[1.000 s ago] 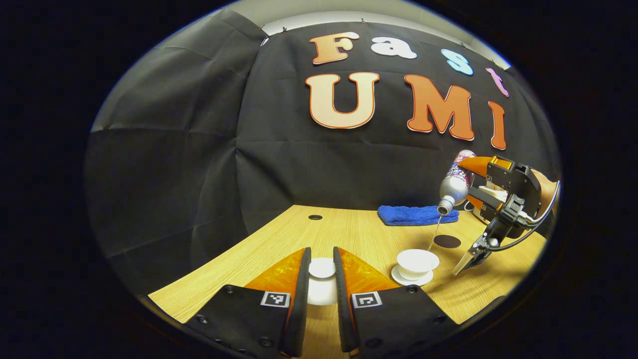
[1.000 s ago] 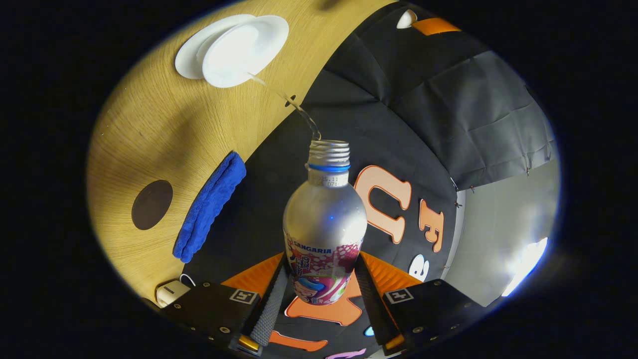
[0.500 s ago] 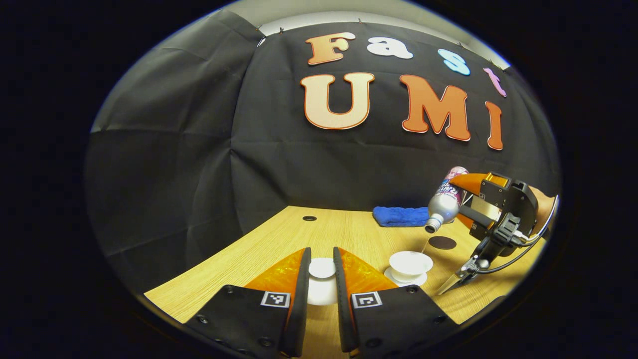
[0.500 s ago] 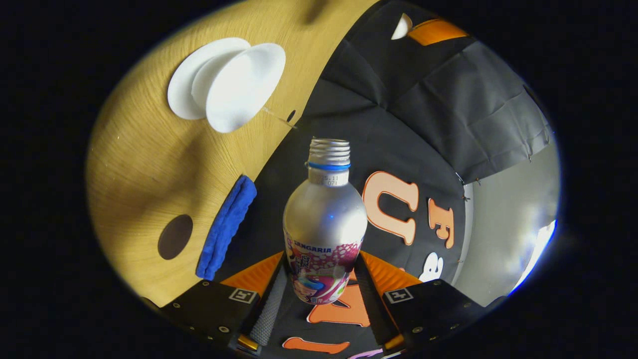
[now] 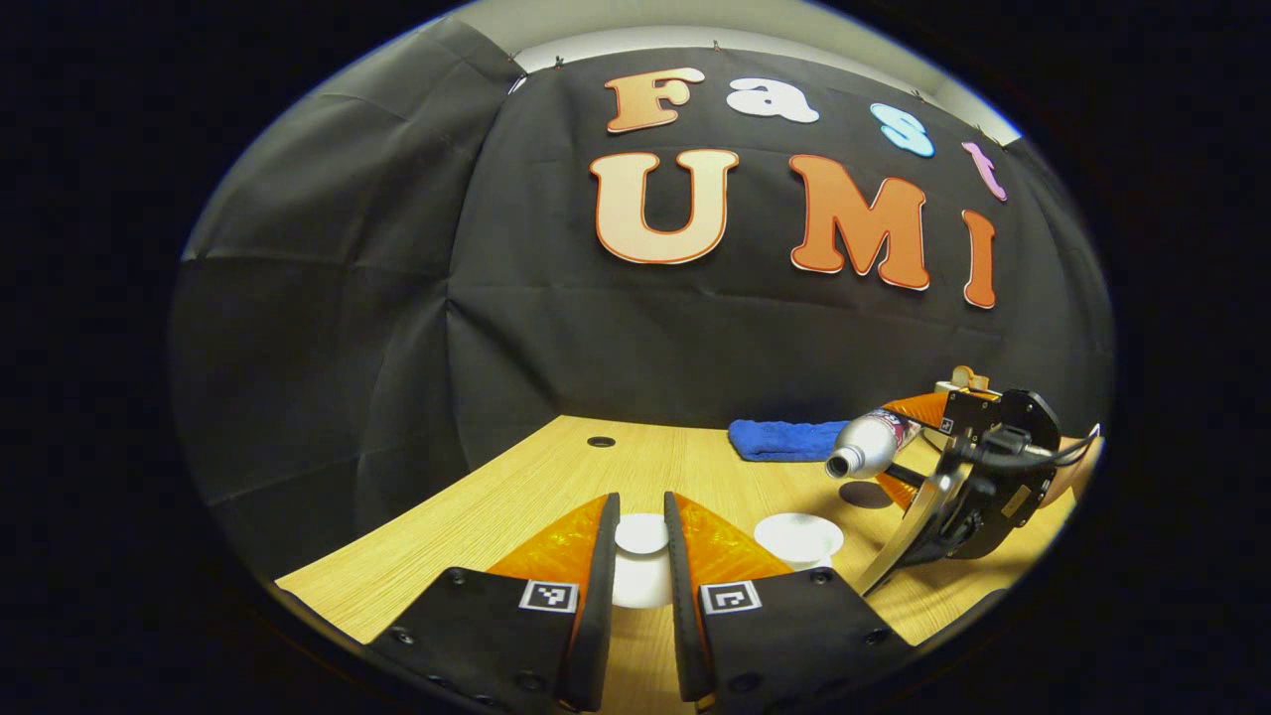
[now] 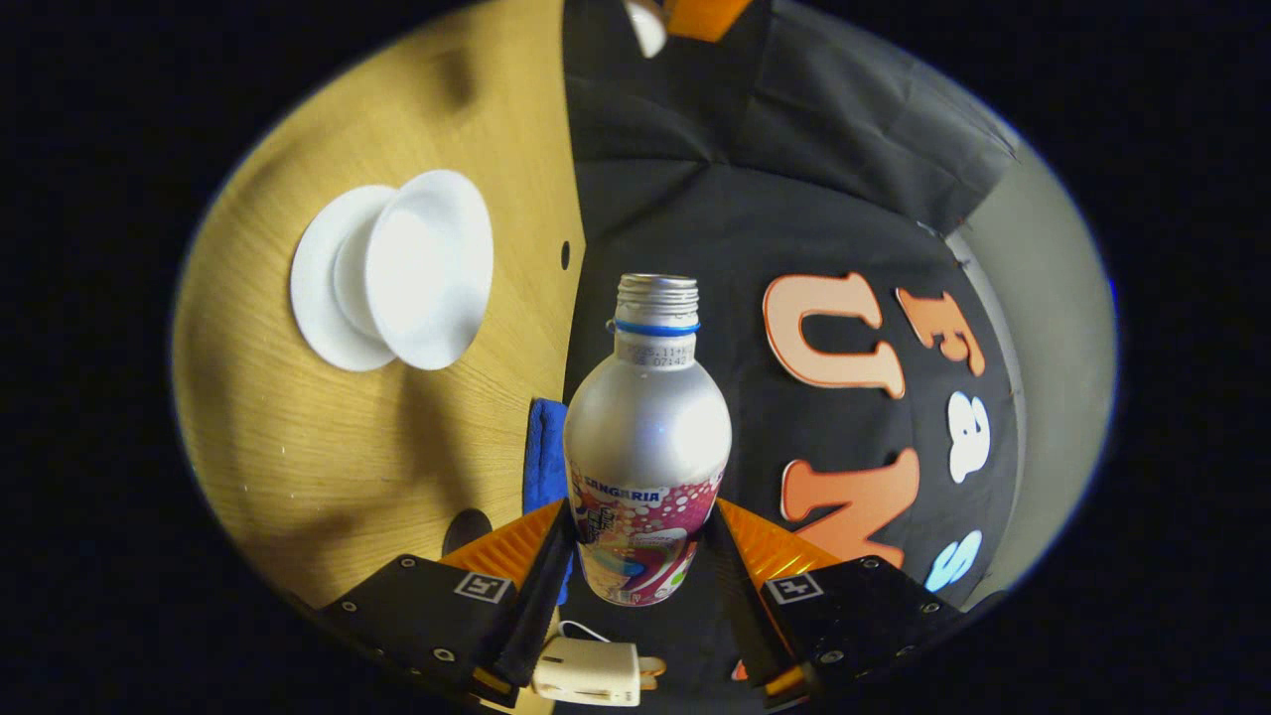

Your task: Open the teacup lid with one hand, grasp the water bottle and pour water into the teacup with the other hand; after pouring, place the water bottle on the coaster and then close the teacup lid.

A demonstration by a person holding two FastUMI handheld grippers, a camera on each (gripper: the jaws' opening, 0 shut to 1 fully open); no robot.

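A: Starting at nine o'clock of the left gripper view, what is there?

B: Bare wooden table (image 5: 496, 506) below the cloth wall. At six o'clock the left gripper (image 5: 641, 571) has both fingers pressed on the white teacup lid (image 5: 640, 566), held just above the tabletop.

A: And further across?

B: At about four o'clock the open teacup (image 5: 798, 536) sits on its saucer. Beyond it, toward three o'clock, a blue cloth (image 5: 784, 439) lies at the back of the table. The right gripper (image 5: 909, 452) is above the table there, holding the water bottle (image 5: 864, 449) nearly level, mouth pointing toward the cup. The dark coaster (image 5: 866, 494) lies under the bottle, partly hidden.

A: The right gripper view, from nine o'clock?

B: The teacup (image 6: 427, 268) and saucer (image 6: 313, 288) lie at about ten o'clock. The coaster (image 6: 465, 528) peeks out at seven o'clock, the blue cloth (image 6: 544, 452) just beside it. At six o'clock the right gripper (image 6: 643, 556) is clamped on the water bottle (image 6: 645, 447), both fingers against its lower body, its uncapped neck pointing to twelve o'clock.
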